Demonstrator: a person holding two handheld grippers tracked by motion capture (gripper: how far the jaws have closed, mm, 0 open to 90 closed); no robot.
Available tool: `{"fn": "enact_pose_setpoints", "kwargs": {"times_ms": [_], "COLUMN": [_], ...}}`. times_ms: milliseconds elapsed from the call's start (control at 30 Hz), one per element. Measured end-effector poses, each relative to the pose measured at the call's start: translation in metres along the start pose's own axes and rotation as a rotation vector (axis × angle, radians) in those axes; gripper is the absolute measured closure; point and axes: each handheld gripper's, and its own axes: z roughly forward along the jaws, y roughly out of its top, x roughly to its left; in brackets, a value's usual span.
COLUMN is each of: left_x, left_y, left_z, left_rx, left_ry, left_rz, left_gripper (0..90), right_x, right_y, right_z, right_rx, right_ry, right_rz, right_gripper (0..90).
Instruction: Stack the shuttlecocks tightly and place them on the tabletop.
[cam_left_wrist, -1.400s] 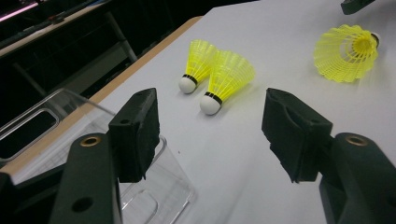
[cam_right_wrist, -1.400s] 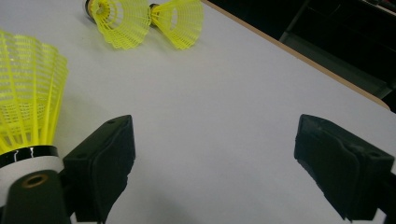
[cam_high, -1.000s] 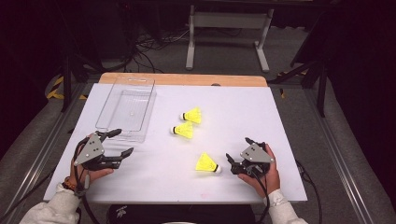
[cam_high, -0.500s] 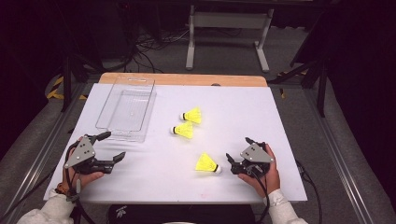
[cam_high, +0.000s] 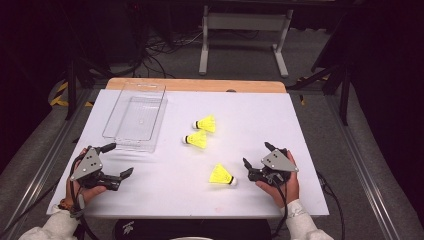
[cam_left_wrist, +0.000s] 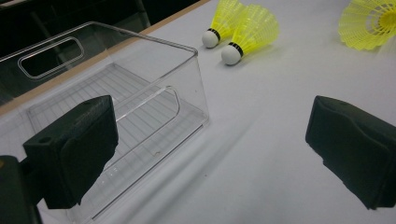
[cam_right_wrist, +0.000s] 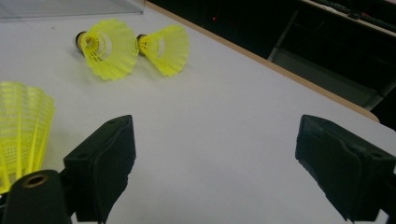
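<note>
Left gripper (cam_high: 119, 159) near the table's front left corner, jaws just opened wide, nothing between them, just short of the clear rectangular plastic bin (cam_high: 136, 116). Right gripper (cam_high: 257, 156) at front right, jaws spread wide and empty. Nearest yellow mesh-skirted shuttlecock with white cork tip (cam_high: 221, 176) lying just left of it; two more of the same (cam_high: 201, 132) side by side near mid-table, beside the bin.

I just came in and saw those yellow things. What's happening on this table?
A person sits at a white table with a gripper in each hand. Three yellow shuttlecocks lie on it, two side by side and one alone, next to an empty clear plastic box. The right gripper rests open close to the lone shuttlecock, not touching it. The left gripper sits near the box, and its fingers have just been opening with nothing between them. Nothing is picked up yet.
</note>
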Motion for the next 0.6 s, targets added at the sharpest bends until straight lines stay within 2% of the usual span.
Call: {"fn": "enact_pose_setpoints", "kwargs": {"times_ms": [300, 433, 533, 567, 600], "left_x": [-0.004, -0.004, -0.004, -0.004, -0.005], "left_y": [-0.003, -0.003, -0.003, -0.003, -0.003], "left_z": [0.001, 0.001, 0.002, 0.003, 0.003], "left_rx": [0.016, 0.017, 0.019, 0.021, 0.024], "left_ry": [-0.006, -0.008, -0.012, -0.009, -0.007], "left_rz": [0.009, 0.006, 0.006, 0.009, 0.012], "left_gripper": [3.4, 3.4, 3.4, 3.5, 3.5], "right_x": [-0.006, -0.011, -0.017, -0.018, -0.021], "right_y": [0.005, 0.009, 0.015, 0.017, 0.021], "right_z": [0.009, 0.012, 0.013, 0.013, 0.014], "right_rx": [0.007, -0.004, -0.005, -0.007, -0.014], "right_ry": [0.023, 0.029, 0.01, 0.011, 0.031], "right_rz": [0.02, 0.048, 0.064, 0.07, 0.085], "right_gripper": [11.5, 11.6, 11.5, 11.6, 11.6]}}
